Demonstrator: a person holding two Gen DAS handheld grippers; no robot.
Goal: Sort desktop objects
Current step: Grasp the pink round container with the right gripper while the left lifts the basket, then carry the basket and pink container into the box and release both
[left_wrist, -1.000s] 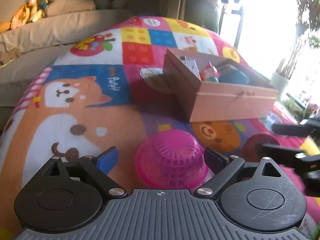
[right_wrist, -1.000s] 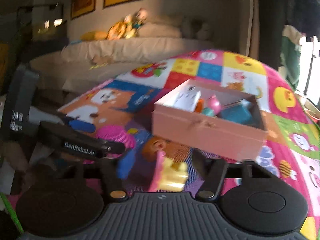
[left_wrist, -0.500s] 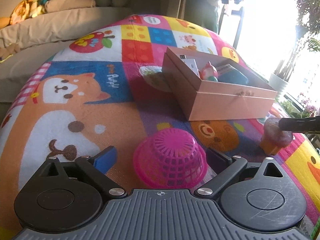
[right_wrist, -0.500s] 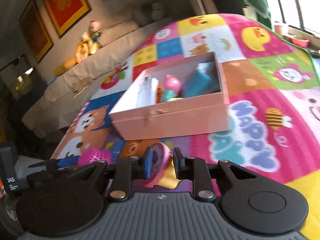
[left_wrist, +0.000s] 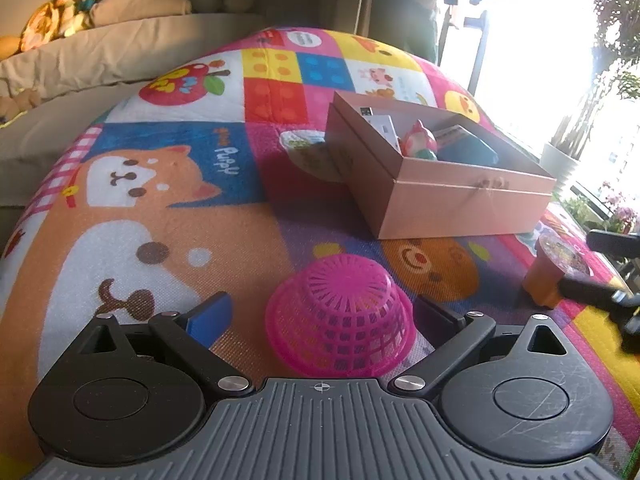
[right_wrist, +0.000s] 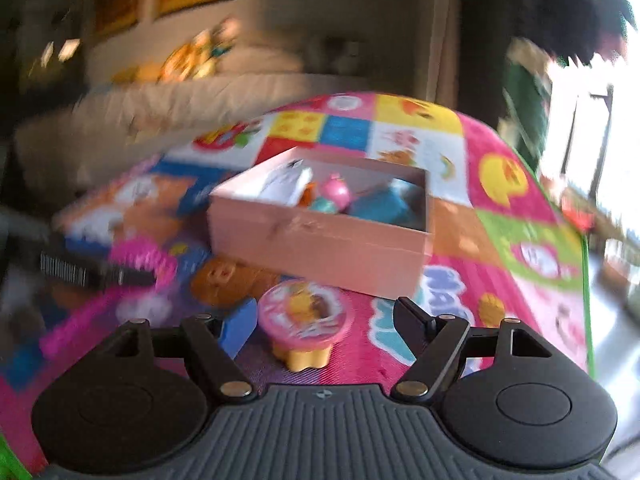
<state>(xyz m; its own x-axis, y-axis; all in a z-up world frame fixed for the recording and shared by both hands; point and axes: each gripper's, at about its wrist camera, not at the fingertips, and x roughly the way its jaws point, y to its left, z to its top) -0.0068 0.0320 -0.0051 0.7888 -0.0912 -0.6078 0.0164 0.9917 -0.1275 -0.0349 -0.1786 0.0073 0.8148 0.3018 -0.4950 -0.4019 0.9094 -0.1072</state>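
Behind motion blur, box point(right_wrist: 320, 240) contents indistinct

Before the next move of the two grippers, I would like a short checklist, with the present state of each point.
1. Left gripper open around the upturned pink basket: ok, its fingers stand on either side, not pressing.
2. Right gripper free of the jelly cup: ok, its jaws are opening and the cup stands between them, apart from both fingers.
3. Jelly cup upright on the mat: ok, foil lid facing up.
4. Pink box open to receive things: ok, no lid on it.
5. Free room inside the box: cannot tell, toys and a blue item already fill the visible part.
6. Right wrist view sharp enough to aim: not ok, blurred.
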